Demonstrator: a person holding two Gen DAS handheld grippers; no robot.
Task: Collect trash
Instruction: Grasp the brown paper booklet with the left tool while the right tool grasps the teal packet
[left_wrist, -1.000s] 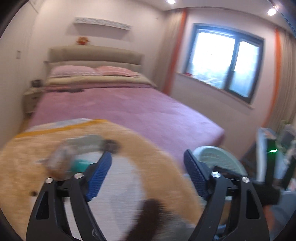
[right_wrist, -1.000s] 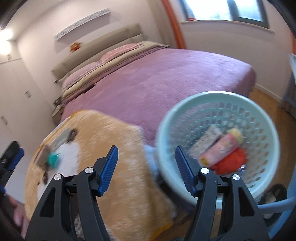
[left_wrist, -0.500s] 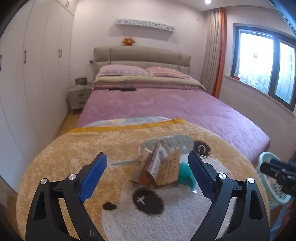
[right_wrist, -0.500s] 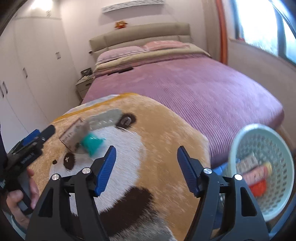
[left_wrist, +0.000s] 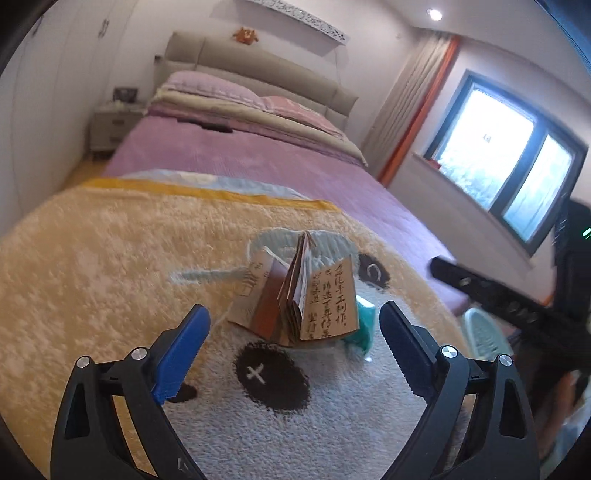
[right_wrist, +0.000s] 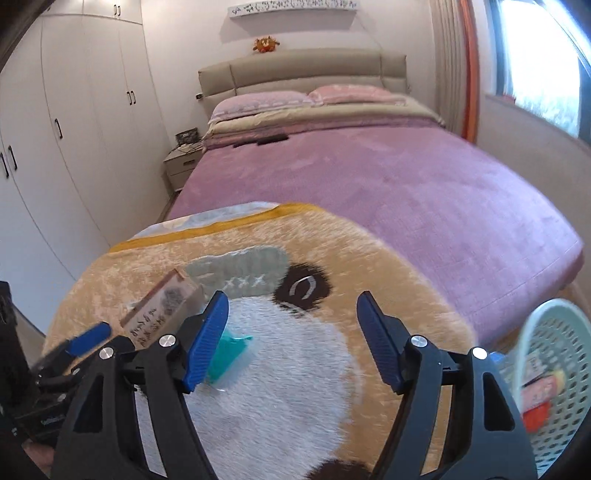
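A brown paper booklet (left_wrist: 295, 295) with black handwriting stands half-open on the panda blanket (left_wrist: 110, 258), a teal wrapper (left_wrist: 364, 326) just beside it. Left tongs (left_wrist: 291, 354) opening wide, empty; right tongs (right_wrist: 291, 339) closing, empty.

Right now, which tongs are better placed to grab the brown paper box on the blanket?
Left. The left tongs are opening, centred just short of the brown paper box. The right tongs frame bare blanket; the box lies off to their left.
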